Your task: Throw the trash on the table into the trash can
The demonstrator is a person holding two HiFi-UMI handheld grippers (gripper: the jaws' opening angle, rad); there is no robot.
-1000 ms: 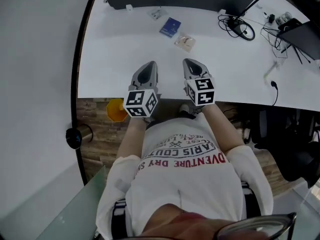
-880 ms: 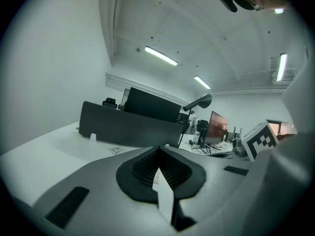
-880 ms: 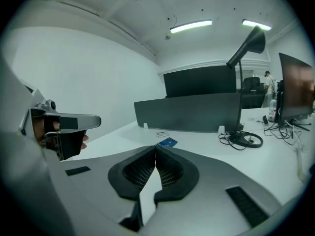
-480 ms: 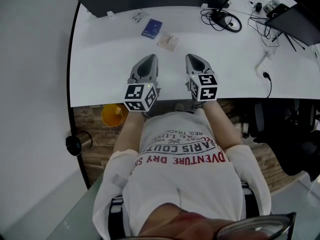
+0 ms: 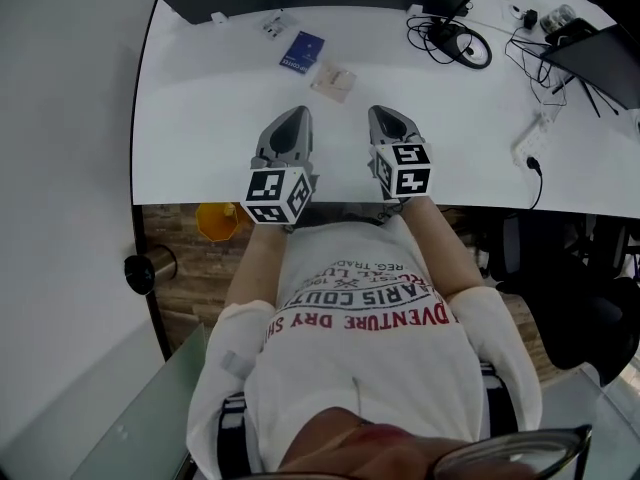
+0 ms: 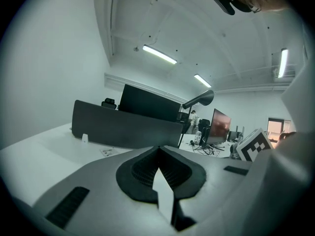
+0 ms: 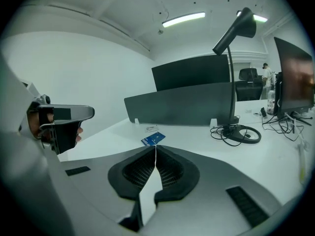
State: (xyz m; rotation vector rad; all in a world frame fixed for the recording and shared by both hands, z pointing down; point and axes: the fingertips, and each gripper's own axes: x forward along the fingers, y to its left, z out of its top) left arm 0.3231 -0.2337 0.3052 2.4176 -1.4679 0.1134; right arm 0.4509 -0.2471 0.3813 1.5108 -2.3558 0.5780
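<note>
The left claw [image 5: 293,118] and right claw [image 5: 386,116], both closed tight on nothing, hover side by side over the white desk [image 5: 200,118], short of a flat blue packet [image 5: 302,51].

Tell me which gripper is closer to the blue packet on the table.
Left. In the head view the left gripper is almost straight below the blue packet; the right gripper is below and well off to its right. Neither touches it.
</note>
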